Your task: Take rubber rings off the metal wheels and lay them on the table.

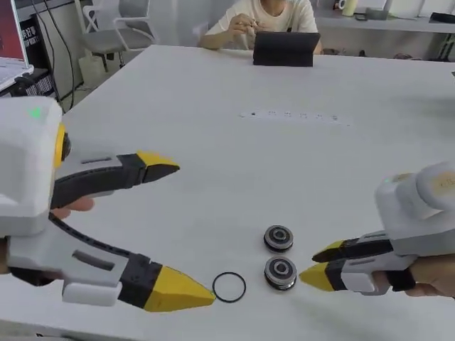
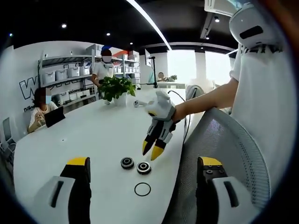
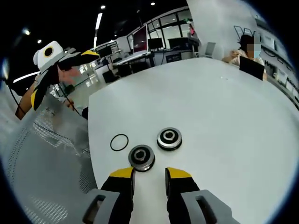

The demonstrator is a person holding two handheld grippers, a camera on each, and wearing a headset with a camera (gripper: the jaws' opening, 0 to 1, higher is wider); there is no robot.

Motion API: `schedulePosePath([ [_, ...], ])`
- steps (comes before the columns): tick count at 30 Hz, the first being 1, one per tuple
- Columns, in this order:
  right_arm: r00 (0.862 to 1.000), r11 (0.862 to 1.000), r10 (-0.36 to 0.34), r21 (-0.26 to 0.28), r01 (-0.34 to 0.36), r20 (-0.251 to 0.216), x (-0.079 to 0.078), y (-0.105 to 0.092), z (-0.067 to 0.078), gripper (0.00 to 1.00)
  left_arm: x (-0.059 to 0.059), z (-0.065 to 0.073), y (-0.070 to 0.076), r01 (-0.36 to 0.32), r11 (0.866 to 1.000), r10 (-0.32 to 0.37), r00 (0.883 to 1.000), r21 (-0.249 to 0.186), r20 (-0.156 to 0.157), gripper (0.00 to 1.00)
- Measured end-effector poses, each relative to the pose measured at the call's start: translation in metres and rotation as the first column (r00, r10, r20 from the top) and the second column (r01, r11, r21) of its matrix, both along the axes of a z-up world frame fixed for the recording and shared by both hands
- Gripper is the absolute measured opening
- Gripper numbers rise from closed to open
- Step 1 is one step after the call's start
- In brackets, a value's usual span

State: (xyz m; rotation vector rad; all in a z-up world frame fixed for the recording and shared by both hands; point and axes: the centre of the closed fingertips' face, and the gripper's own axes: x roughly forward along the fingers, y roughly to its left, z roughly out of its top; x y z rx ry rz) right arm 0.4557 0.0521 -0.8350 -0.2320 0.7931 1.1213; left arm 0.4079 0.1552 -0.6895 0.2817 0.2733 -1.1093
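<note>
We log left gripper (image 1: 194,230), jaws wide, empty, right gripper (image 1: 309,264) low, jaws narrowly parted, empty, tips beside nearer metal wheel (image 1: 280,273), rubber ring (image 1: 214,288) flat alongside.

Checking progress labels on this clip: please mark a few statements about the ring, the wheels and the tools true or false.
1. A black rubber ring lies flat on the table, in neither tool's grip. True.
2. Three metal wheels are on the table. False: there are two, the near wheel and the far wheel.
3. The left tool is spread wide and holds nothing. True.
4. The right tool grips the ring. False: its tips sit beside the near wheel, a small gap between them, holding nothing.
</note>
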Motion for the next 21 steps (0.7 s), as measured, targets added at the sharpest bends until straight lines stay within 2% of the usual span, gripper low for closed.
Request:
schedulePosePath([
  [2,1.000,1.000,0.007,-0.004,-0.007,-0.002,0.000,-0.001,-0.001,0.23,0.001,0.003,-0.008,0.037,0.999,-0.038,0.999,0.012,0.015,0.90],
  [6,1.000,1.000,0.015,-0.014,-0.015,-0.002,-0.001,-0.002,-0.003,0.23,0.015,0.002,-0.021,0.068,0.996,-0.070,0.997,0.052,0.039,0.88],
  [9,1.000,1.000,0.025,-0.018,-0.025,-0.002,-0.001,-0.001,-0.005,0.23,0.023,0.004,-0.033,0.095,0.994,-0.097,0.994,0.051,0.051,0.85],
  [12,0.999,0.999,0.035,-0.016,-0.035,-0.007,-0.003,0.000,-0.006,0.23,0.031,0.000,-0.043,0.116,0.992,-0.118,0.992,0.039,0.044,0.83],
  [14,0.999,0.999,0.041,-0.018,-0.041,-0.007,-0.005,0.001,-0.007,0.23,0.037,-0.006,-0.049,0.124,0.991,-0.125,0.991,0.047,0.035,0.83],
  [21,0.999,0.999,0.048,-0.018,-0.048,-0.003,-0.006,0.003,-0.008,0.23,0.046,-0.026,-0.073,0.168,0.984,-0.169,0.986,0.054,0.006,0.73],
])
